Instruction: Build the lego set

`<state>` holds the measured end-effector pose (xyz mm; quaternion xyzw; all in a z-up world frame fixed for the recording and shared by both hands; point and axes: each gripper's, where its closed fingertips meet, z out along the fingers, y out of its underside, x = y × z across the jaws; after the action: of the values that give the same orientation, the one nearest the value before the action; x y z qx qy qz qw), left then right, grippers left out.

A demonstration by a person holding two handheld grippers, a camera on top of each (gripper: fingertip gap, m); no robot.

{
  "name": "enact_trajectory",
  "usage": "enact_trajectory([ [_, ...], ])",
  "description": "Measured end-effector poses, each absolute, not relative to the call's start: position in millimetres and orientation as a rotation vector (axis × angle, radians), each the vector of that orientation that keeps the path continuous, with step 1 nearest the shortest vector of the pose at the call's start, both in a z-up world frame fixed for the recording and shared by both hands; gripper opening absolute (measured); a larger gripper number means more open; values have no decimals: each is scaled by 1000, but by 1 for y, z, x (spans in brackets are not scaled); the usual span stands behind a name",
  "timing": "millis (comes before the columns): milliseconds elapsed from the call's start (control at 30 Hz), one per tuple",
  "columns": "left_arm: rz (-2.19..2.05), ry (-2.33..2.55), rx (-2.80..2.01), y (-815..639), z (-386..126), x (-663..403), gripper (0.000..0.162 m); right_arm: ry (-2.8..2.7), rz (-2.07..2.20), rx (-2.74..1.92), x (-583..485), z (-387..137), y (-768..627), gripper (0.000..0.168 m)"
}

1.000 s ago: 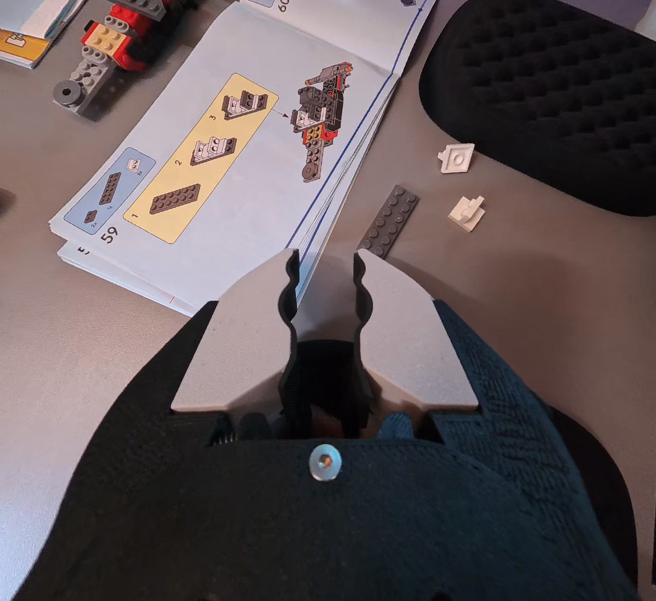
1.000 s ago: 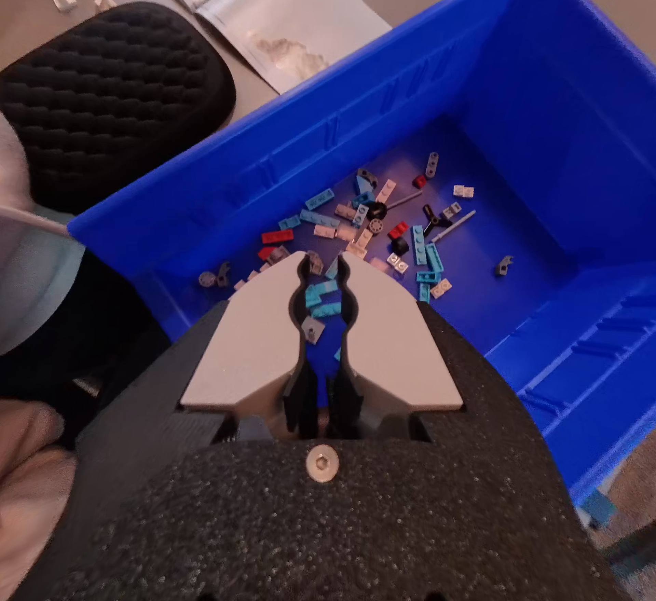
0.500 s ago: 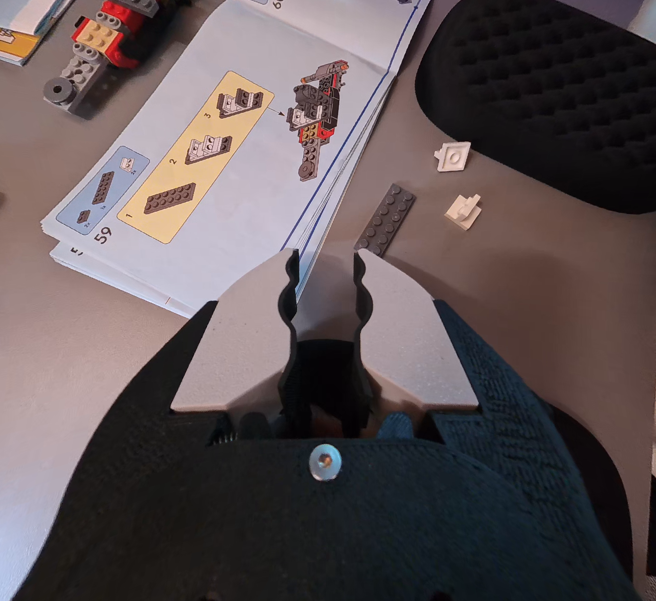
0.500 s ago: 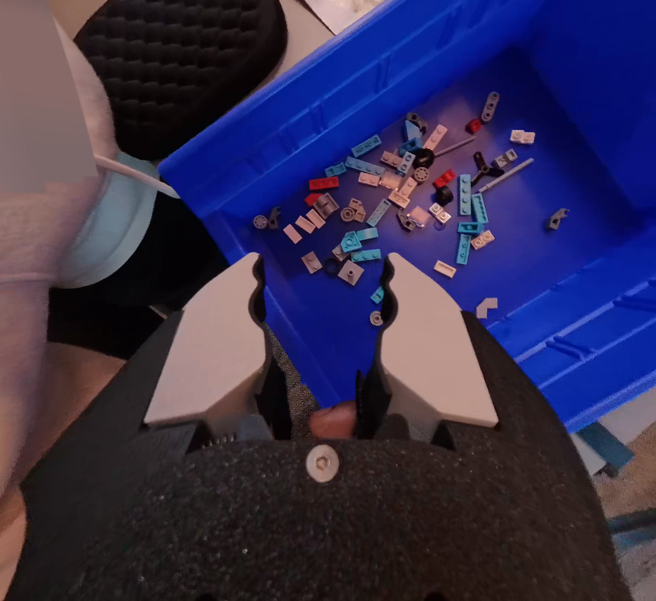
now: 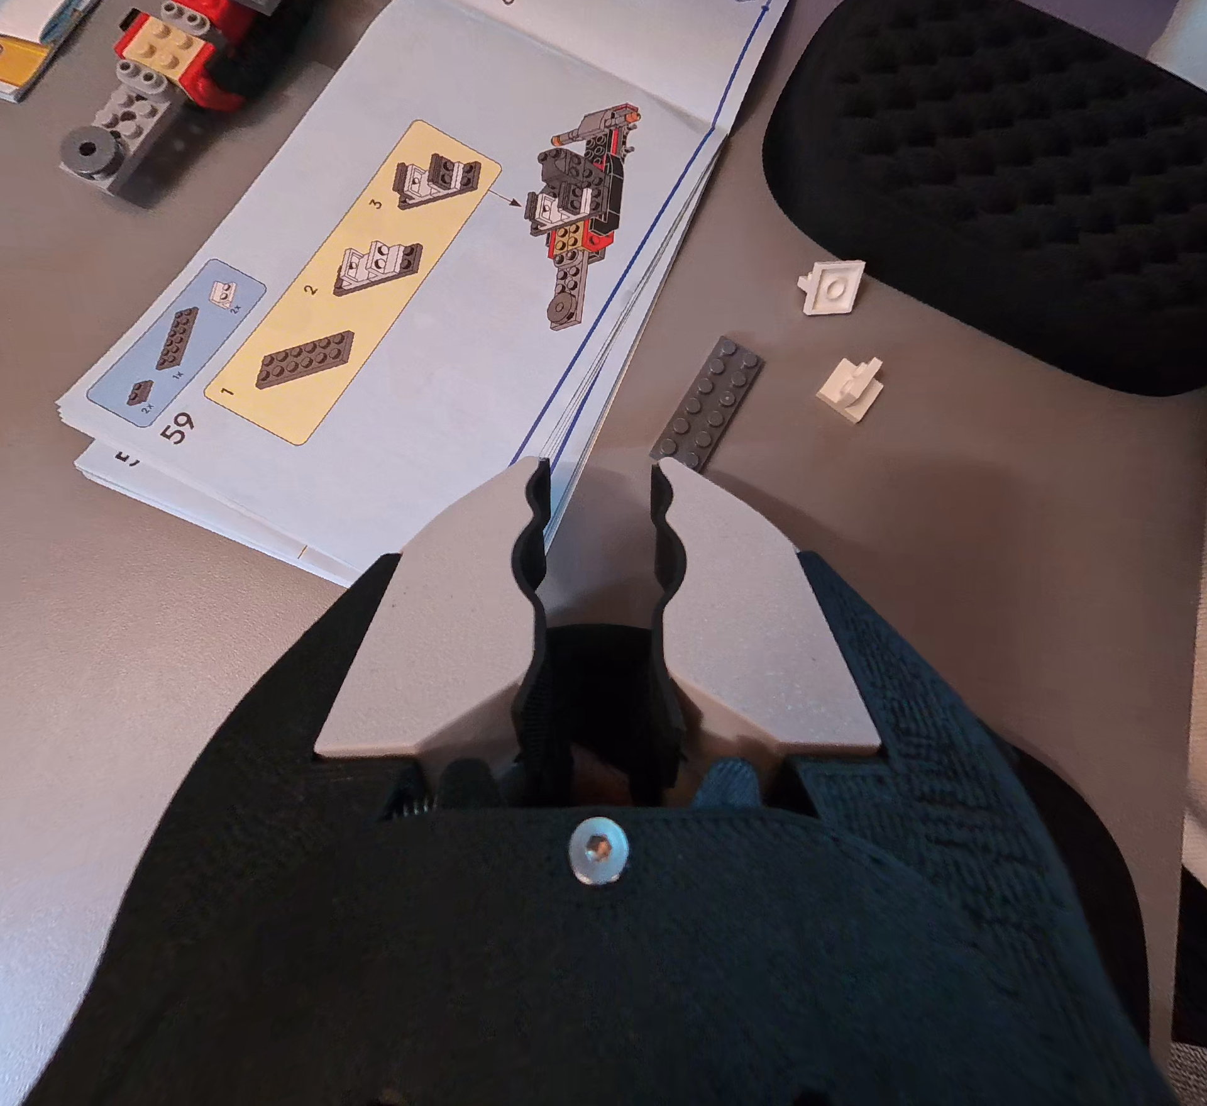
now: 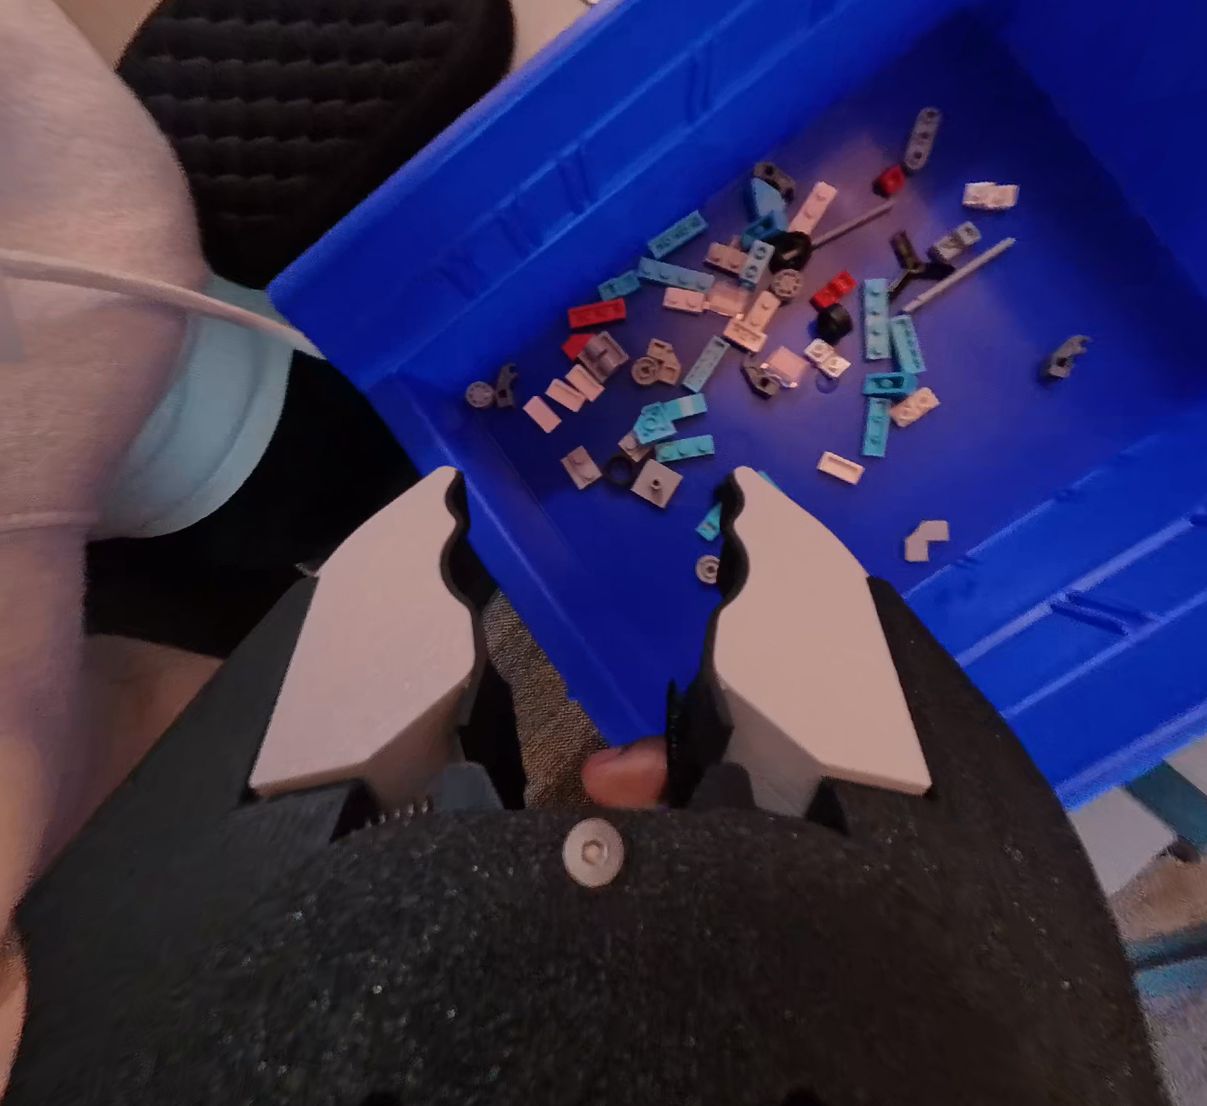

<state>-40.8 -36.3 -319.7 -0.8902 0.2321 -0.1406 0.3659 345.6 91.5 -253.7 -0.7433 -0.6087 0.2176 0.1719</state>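
In the left wrist view, my left gripper (image 5: 597,473) is open and empty above the grey table, just short of a dark grey plate (image 5: 708,402). Two small white pieces (image 5: 833,287) (image 5: 849,389) lie to its right. The open instruction booklet (image 5: 405,238) lies ahead on the left, and the part-built red, grey and black model (image 5: 189,42) stands at the far left. In the right wrist view, my right gripper (image 6: 594,480) is open and empty over the near corner of a blue bin (image 6: 535,173) holding several loose small pieces (image 6: 751,317).
A black dimpled foam pad (image 5: 1006,173) lies right of the booklet and also shows in the right wrist view (image 6: 313,68). A person's sleeve and a white cord (image 6: 98,264) are at the left of the right wrist view. Some 40 cm of space lies between my two pairs of fingers.
My right gripper has opened wide and pulled back from inside the bin toward its near corner. My left gripper has barely moved.
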Motion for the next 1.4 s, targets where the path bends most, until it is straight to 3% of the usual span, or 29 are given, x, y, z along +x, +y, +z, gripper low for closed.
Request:
enact_trajectory([
  [200,-349,599,-2291,-36,-320,-41,29,-1388,426,-2103,352,-238,143,79],
  [400,-356,598,-2296,-36,-321,-41,29,-1394,427,-2088,357,-233,142,76],
  [533,-355,599,-2293,-36,-321,-41,29,-1624,636,-2103,353,-246,105,55],
  [833,-351,602,-2290,-36,-320,-41,29,-1700,663,-2255,361,-267,88,46],
  [1067,-344,602,-2294,-36,-321,-41,29,-1800,624,-2381,351,-297,78,18],
  [1267,-343,603,-2300,-36,-322,-41,29,-1851,360,-2599,350,-327,73,29],
  [1400,-323,609,-2300,-36,-323,-41,29,-1787,285,-2630,348,-329,74,28],
])
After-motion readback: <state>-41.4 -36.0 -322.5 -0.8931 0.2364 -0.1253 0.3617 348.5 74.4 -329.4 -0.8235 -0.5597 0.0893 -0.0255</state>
